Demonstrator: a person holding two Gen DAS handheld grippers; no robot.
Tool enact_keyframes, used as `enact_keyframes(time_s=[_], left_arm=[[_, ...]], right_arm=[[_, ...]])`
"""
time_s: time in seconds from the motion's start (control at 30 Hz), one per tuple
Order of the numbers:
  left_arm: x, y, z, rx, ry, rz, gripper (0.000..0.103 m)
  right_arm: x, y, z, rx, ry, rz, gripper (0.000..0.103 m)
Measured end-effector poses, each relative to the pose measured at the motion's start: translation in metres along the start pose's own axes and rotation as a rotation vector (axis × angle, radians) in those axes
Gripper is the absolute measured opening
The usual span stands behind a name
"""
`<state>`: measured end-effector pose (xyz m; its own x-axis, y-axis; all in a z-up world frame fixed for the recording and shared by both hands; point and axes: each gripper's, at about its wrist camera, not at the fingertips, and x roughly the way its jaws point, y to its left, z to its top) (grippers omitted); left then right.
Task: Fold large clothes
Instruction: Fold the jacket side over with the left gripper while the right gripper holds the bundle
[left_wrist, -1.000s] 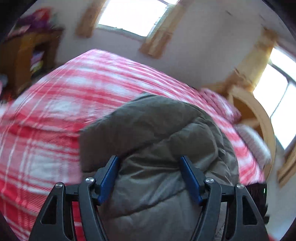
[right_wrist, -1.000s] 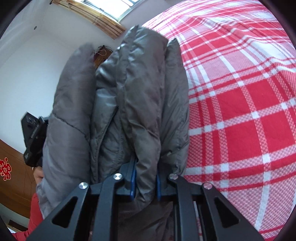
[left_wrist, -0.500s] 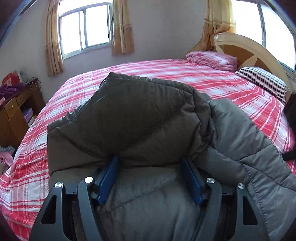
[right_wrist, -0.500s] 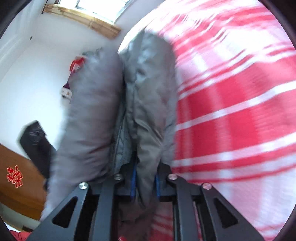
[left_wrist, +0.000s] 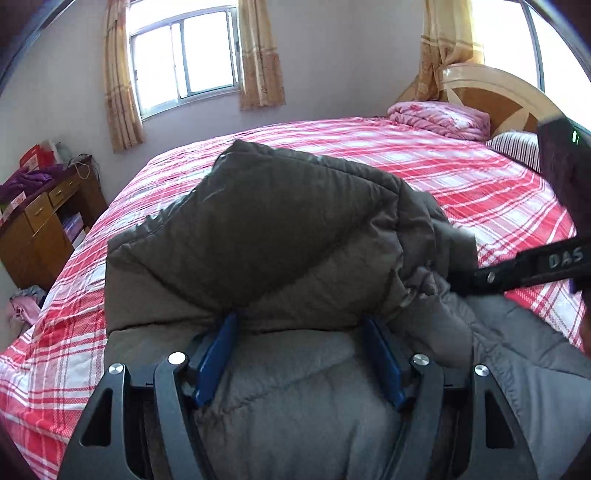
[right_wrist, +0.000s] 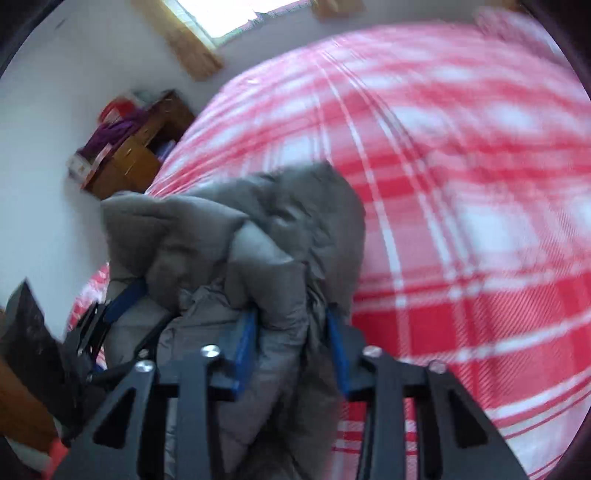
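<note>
Puffy quilted grey jacket (left_wrist: 295, 236), bunched

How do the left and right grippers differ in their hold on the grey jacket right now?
The left gripper has its jaws spread wide around a thick folded bulk of the grey jacket; the right gripper stands narrower, around a thinner fold. The left is clamped; the right's jaws have just been opening, with fabric between them, so its grip is unclear. Both point down over the plaid bed.
</note>
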<state>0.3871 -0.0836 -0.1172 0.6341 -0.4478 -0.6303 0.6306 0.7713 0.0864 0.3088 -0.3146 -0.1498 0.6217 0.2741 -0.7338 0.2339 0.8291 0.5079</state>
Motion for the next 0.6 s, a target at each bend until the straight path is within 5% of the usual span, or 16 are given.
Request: enact_keyframes(time_s=[0.1, 0.27, 0.37, 0.5, 0.6], left_arm=[[-0.017, 0.017, -0.005, -0.079, -0.035, -0.029, 0.07], [-0.047, 0.054, 0.001, -0.218, -0.124, -0.048, 0.07], [-0.05, 0.068, 0.022, -0.246, -0.148, -0.041, 0.07], [-0.005, 0.059, 0.048, -0.197, -0.02, -0.025, 0.07], [0.026, 0.052, 0.037, -0.19, 0.028, 0.007, 0.07]], right_arm=[[0.013, -0.017, -0.009, 0.137, 0.013, 0.09, 0.025], [0.017, 0.01, -0.006, 0.051, -0.005, 0.267, 0.021], [0.048, 0.0, 0.001, 0.113, 0.03, 0.378, 0.02], [0.076, -0.025, -0.007, 0.211, 0.019, 0.482, 0.012], [0.068, -0.028, -0.013, 0.192, 0.004, 0.464, 0.012]])
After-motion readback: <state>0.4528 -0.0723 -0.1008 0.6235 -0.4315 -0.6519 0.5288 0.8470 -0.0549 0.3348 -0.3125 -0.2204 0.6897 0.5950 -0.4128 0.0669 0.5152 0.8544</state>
